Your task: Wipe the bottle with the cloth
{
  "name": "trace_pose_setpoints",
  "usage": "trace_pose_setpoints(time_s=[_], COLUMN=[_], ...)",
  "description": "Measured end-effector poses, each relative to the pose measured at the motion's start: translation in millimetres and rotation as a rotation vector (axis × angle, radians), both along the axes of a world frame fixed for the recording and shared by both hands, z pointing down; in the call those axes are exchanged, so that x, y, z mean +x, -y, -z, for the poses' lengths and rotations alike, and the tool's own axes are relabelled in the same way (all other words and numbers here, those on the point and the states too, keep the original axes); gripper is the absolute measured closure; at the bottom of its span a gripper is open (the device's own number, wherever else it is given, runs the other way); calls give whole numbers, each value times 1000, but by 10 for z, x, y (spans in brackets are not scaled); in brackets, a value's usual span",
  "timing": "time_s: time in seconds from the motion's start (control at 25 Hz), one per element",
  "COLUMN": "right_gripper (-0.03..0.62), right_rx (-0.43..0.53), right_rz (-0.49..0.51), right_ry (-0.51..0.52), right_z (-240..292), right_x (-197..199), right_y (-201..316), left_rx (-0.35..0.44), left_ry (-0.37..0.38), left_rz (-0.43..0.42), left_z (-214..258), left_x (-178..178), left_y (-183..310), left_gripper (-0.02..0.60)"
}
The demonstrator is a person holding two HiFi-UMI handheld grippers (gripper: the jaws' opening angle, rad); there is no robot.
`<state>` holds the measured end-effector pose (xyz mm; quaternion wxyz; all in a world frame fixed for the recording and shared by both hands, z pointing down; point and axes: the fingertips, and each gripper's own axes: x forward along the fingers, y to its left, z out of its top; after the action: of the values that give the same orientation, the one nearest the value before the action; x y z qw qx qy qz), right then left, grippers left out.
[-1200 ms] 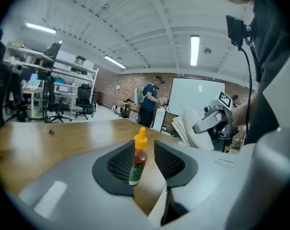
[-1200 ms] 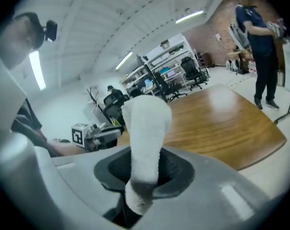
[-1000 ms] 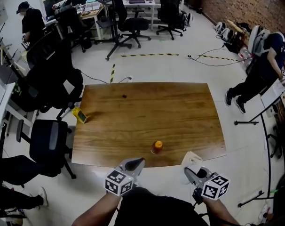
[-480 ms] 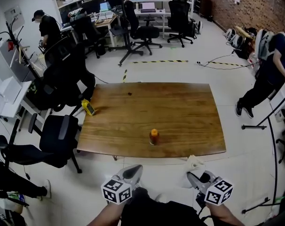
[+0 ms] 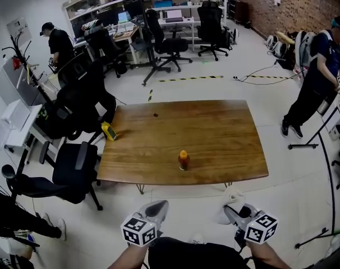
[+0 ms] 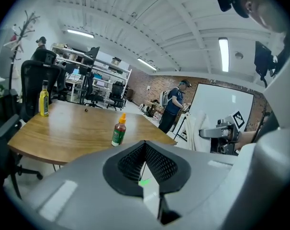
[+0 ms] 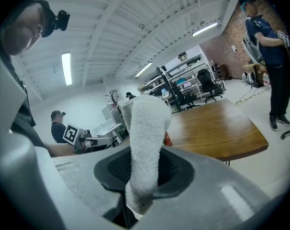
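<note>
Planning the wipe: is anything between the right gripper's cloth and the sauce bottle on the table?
Nothing visible does. Only open floor and bare table lie between the right gripper, shut on the cloth, and the sauce bottle near the near edge. The yellow bottle sits far off to the left.

Operator hardware and clothing, as seen:
left gripper (image 5: 157, 208) and right gripper (image 5: 233, 212) have light grey moulded shells, each with a white cube (image 5: 139, 230) bearing black square markers. Black mesh-textured pads (image 6: 159, 164) line the V-shaped jaws. Person wears a black top (image 5: 192, 255).
</note>
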<state>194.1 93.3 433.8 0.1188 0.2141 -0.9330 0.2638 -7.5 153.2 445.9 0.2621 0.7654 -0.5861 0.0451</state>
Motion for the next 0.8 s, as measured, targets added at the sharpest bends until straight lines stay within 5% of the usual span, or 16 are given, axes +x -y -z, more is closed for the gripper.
trace_pose_setpoints(time_s=[0.8], right_gripper=[520], right_rx=[7], right_rz=[-32], right_ry=[-57], right_z=[-170], right_x=[-54], right_y=[-274], left_rx=[25], left_ry=[-13], left_rz=[-40], left_z=[15], left_x=[-8], left_y=[-156], left_gripper=[565])
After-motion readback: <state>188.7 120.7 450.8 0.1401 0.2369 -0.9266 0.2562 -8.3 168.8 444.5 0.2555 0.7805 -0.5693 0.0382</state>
